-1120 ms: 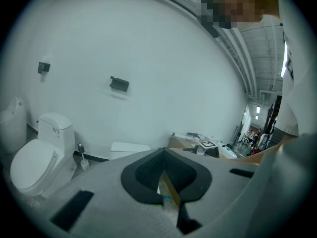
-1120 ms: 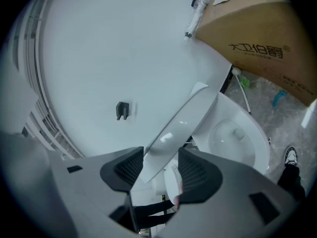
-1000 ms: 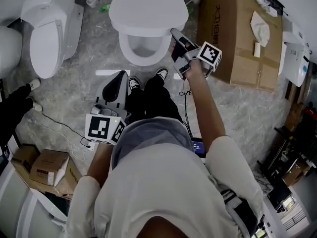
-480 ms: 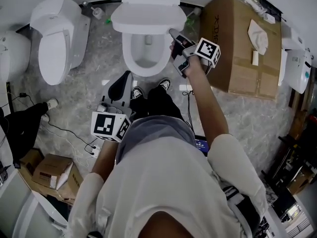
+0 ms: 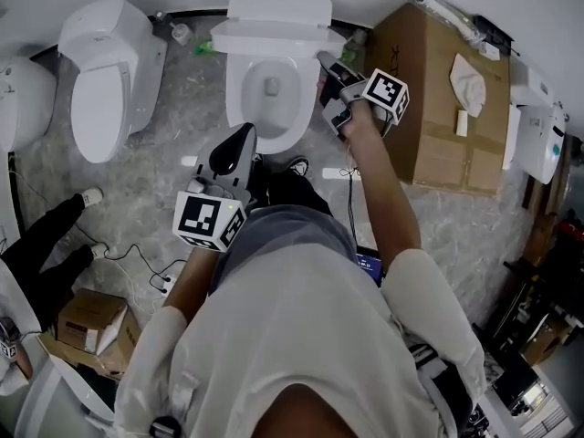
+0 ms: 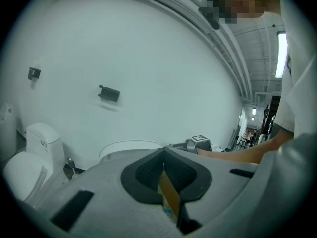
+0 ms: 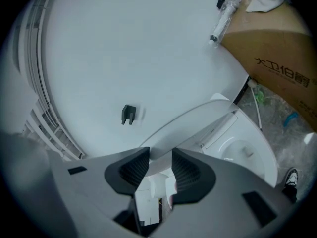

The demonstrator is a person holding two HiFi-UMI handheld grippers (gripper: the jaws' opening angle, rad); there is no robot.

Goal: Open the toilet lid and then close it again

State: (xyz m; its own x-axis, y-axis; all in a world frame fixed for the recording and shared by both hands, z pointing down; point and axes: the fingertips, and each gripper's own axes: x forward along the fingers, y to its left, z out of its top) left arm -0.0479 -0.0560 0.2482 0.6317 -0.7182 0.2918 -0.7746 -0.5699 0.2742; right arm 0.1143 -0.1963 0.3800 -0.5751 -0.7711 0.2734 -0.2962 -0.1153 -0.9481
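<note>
The white toilet lid [image 5: 274, 36] stands partly raised over the open bowl [image 5: 269, 94] at the top middle of the head view. My right gripper [image 5: 325, 60] is at the lid's right edge. In the right gripper view the thin lid edge [image 7: 198, 117] runs between the two dark pads, and the jaws of the right gripper [image 7: 160, 165] are closing on it. My left gripper [image 5: 245, 133] hangs free in front of the bowl, shut and empty. In the left gripper view the left gripper [image 6: 164, 170] has its pads together, and the lid [image 6: 130, 148] shows beyond them.
A big cardboard box [image 5: 447, 89] stands right of the toilet, close to my right arm. A second toilet [image 5: 105, 71] stands to the left, and a third [image 5: 18, 89] at the far left. Cables [image 5: 128, 254] and a small box [image 5: 87, 322] lie on the floor at lower left.
The lid has swung up from over the bowl, which is now uncovered. My right gripper rose with the lid's edge. My left gripper moved forward towards the bowl.
</note>
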